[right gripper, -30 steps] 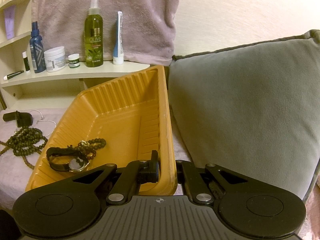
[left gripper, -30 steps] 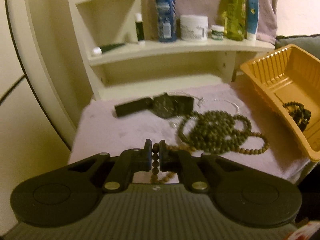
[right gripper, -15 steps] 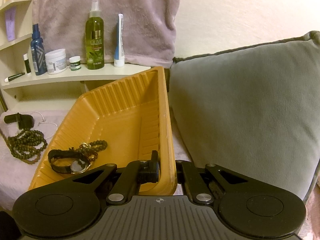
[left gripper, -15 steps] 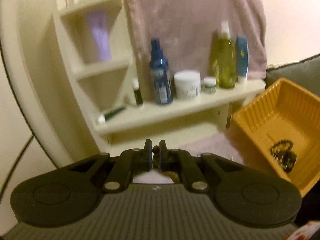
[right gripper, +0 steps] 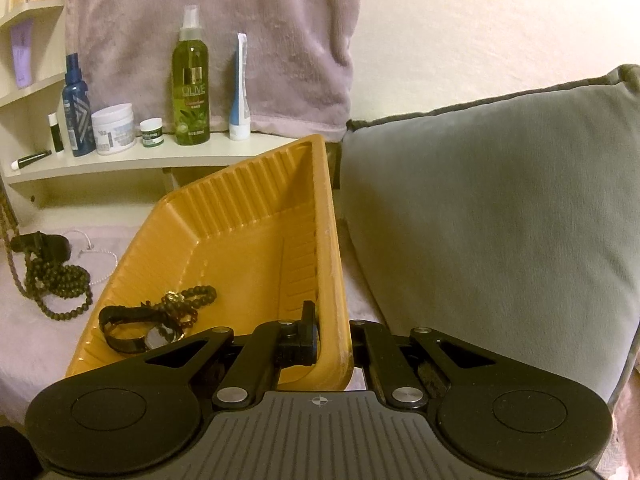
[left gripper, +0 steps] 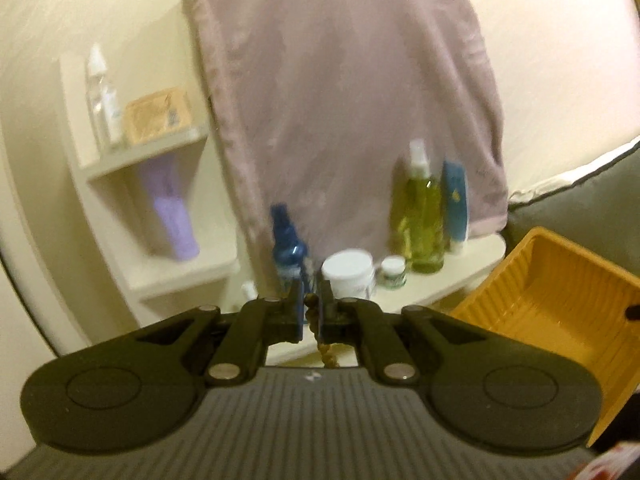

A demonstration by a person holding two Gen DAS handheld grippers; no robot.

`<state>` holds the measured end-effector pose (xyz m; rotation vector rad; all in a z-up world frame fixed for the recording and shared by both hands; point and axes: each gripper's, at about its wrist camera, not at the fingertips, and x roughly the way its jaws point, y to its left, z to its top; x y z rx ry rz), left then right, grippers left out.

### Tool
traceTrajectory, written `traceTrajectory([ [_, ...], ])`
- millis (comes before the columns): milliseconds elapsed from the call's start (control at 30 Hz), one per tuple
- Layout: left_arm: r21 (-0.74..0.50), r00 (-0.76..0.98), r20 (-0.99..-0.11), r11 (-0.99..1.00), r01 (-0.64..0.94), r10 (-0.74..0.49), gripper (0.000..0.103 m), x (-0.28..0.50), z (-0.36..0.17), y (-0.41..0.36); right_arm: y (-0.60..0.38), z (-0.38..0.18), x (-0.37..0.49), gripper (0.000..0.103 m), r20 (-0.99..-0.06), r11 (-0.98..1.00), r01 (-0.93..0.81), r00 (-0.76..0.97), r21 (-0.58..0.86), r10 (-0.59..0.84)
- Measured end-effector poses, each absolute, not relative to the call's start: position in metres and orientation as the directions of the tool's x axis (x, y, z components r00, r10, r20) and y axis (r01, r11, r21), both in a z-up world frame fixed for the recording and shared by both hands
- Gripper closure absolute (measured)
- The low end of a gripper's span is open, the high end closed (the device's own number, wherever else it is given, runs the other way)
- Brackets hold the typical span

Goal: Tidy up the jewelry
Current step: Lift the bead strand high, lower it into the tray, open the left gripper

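My left gripper (left gripper: 312,300) is shut on a strand of the brown bead necklace (left gripper: 326,354), and beads dangle below the jaws. In the right wrist view the rest of that necklace (right gripper: 56,276) lies bunched on the pale cloth, with one strand rising along the left edge. My right gripper (right gripper: 332,328) is shut on the near right wall of the orange tray (right gripper: 256,216), which is tipped up. Inside the tray lie a black watch (right gripper: 128,330) and a dark bead bracelet (right gripper: 194,298). Another black watch (right gripper: 40,242) and a thin pearl chain (right gripper: 98,254) rest on the cloth.
A cream shelf (right gripper: 132,162) behind the cloth holds a blue bottle (right gripper: 76,108), a white jar (right gripper: 114,128) and a green spray bottle (right gripper: 191,84). A mauve towel (right gripper: 208,32) hangs above it. A grey cushion (right gripper: 500,216) fills the right side.
My left gripper has risen with the bead strand, and its view swung up from the cloth to the shelf and towel. The necklace pile drew in and one strand lifted. The right gripper stayed put.
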<state>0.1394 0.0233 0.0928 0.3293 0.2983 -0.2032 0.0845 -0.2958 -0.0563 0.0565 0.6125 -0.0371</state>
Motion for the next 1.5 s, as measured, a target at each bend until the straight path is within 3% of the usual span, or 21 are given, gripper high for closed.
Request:
traceTrajectory([
  [267,0.288,0.934,-0.277,0.909,0.303,-0.224,0.097,0.142,0.12,-0.003,-0.296,-0.056,0.084,0.099,-0.573,0.998,0.052,0.82,0.048,-0.015],
  [633,0.244,0.867,-0.284,0.844,0.477,-0.409,0.097,0.146,0.129,-0.068,-0.296,-0.055,0.085,0.098,-0.569,0.997,0.054,0.822,0.055,-0.013],
  [933,0.194,0.77,-0.383,0.77,0.607,-0.511,0.097,0.151,0.096,-0.121,-0.298,-0.056,0.085,0.098,-0.567,0.996,0.058,0.823,0.065,-0.011],
  [1500,0.105,0.672,-0.537,0.75,0.653,-0.51,0.096,0.18,0.035,-0.141,-0.3,-0.056,0.085,0.099,-0.571,0.995,0.062,0.821,0.08,-0.006],
])
